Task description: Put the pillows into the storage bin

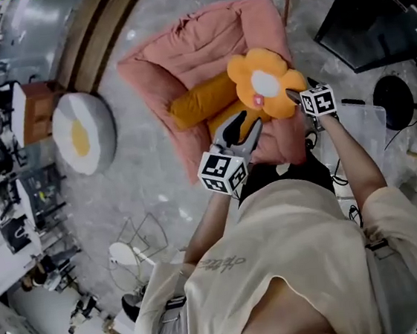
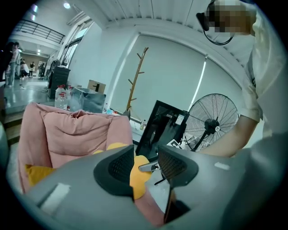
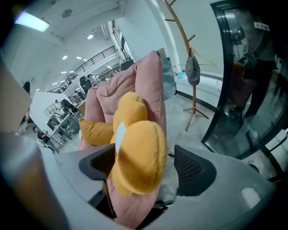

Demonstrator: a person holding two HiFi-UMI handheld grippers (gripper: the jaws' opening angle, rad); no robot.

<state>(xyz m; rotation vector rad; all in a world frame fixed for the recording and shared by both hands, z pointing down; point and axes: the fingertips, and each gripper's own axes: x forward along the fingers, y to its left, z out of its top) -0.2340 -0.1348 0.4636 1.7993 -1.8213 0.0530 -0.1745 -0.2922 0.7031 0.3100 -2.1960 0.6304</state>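
Right gripper [image 3: 144, 167] jaws stood wide apart, flower pillow [image 3: 135, 155] between them, ungripped, against pink cushion [image 3: 150, 81]. Left gripper [image 2: 146, 165] jaws stood part-open, empty, beside pink cushion.

The head view looks steeply down from above the person onto the pink cushion [image 1: 195, 52]. The left gripper view faces it almost level, from close. The right gripper view tilts down, very near the flower pillow [image 3: 137, 155]. All three share the pink cushion.

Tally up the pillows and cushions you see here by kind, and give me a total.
Flower-shaped pillow: 1
Long orange pillow: 1
Fried-egg cushion: 1
Big pink cushion: 1
Total: 4
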